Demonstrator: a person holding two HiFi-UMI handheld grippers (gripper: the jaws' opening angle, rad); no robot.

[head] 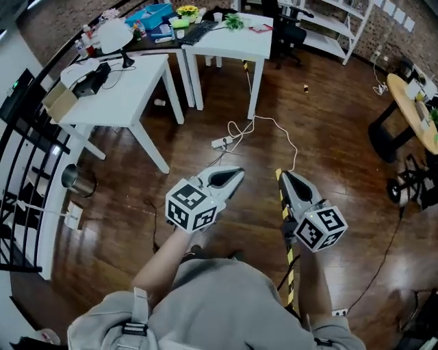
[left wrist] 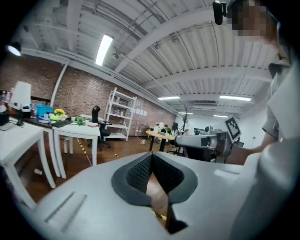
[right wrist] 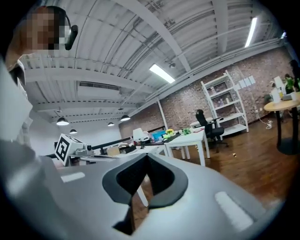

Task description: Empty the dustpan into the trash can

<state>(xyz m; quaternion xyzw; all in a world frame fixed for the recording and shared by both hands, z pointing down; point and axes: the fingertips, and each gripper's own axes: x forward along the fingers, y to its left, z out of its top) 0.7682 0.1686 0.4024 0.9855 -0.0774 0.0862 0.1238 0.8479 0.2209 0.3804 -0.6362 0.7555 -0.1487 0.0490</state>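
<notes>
My left gripper [head: 238, 172] and right gripper [head: 282, 173] are held side by side at waist height over the wooden floor, pointing ahead and nearly level. Both are shut with nothing between the jaws, as the left gripper view [left wrist: 151, 155] and the right gripper view [right wrist: 146, 157] also show. A small shiny metal trash can [head: 76, 180] stands on the floor at the left, beside the leg of a white table [head: 130, 89], well away from both grippers. No dustpan is visible in any view.
A power strip with a white cable [head: 223, 142] lies on the floor ahead. Yellow-black tape [head: 288, 236] runs along the floor under my right gripper. A black railing [head: 20, 171] lines the left side. A round table [head: 414, 109] stands at the right, white shelves [head: 342, 20] at the back.
</notes>
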